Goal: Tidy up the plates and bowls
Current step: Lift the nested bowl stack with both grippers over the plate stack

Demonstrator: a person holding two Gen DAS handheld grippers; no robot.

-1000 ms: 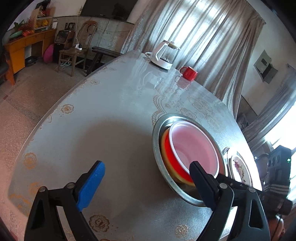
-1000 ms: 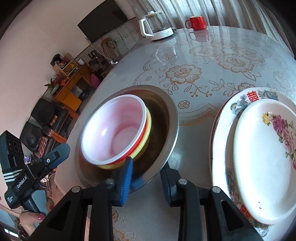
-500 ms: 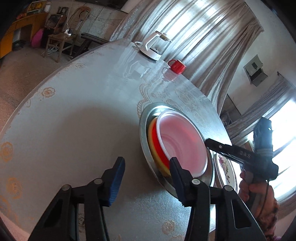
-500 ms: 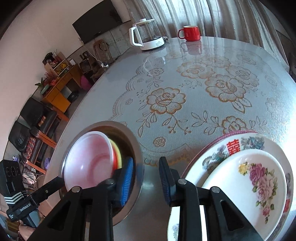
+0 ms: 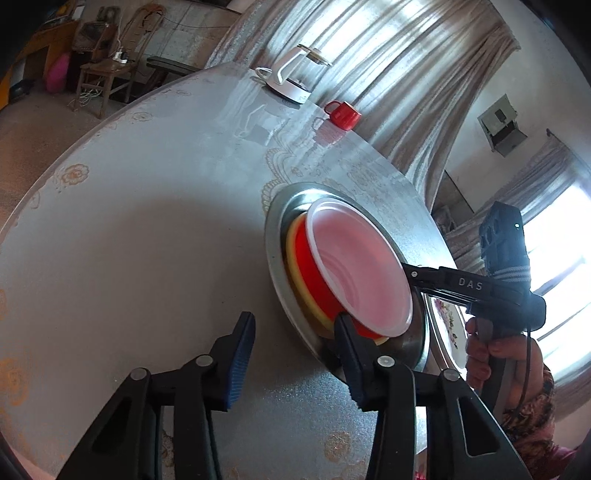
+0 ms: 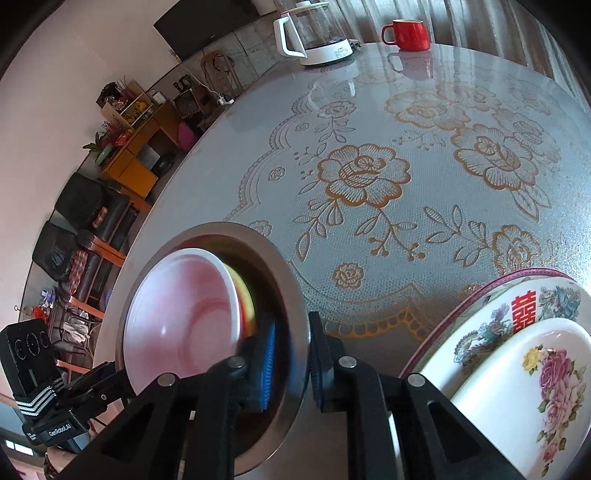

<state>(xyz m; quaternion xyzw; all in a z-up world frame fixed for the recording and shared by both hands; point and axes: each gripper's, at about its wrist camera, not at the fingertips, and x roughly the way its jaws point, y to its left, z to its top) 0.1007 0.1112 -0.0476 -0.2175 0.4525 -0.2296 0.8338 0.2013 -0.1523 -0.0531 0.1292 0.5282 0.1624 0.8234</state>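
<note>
on the table (image 6: 424, 155), nested bowls (image 6: 184, 317) tip sideways inside the steel basin (image 6: 295, 306).

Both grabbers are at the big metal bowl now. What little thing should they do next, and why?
Probably lift the metal bowl a little, both sides together. The right gripper has its fingers either side of the bowl's rim, and they have just been closing on it. The left gripper straddles the opposite rim, also just closing. The stacked plastic bowls sit tilted inside, so an uneven lift might tip them.

A white kettle (image 6: 314, 33) stands beside a red mug (image 6: 408, 34) on the table (image 6: 369, 129).
</note>
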